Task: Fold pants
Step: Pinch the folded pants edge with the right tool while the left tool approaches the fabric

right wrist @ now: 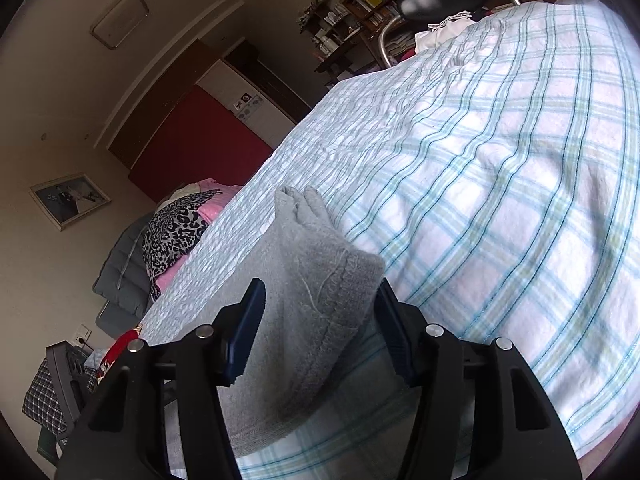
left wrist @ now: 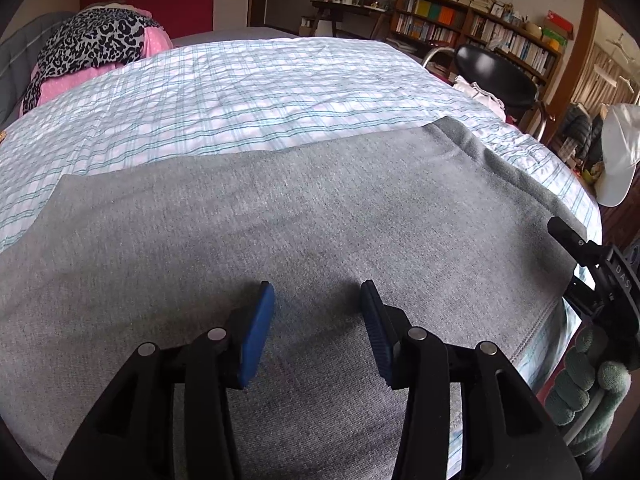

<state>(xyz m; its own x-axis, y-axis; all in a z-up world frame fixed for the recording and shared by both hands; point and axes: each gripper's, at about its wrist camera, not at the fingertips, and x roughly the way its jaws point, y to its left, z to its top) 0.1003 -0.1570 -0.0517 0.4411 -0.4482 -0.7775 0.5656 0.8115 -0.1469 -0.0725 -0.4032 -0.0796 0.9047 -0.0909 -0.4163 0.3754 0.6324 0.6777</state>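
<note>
Right wrist view: right gripper (right wrist: pixel 320 320) straddles, jaws apart, the pants (right wrist: pixel 304 280) hem at 12 o'clock for grasping; left gripper (left wrist: pixel 318 320) open above.

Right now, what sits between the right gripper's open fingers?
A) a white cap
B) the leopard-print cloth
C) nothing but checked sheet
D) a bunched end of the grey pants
D: in the right wrist view, the right gripper stands open around a raised, bunched end of the grey pants, above the checked sheet.

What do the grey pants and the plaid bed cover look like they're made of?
Grey heathered pants: probably cotton sweatshirt knit, matte, with a fleecy underside at the turned-up hem. White and blue plaid bed cover: likely puckered woven seersucker, matte.
</note>
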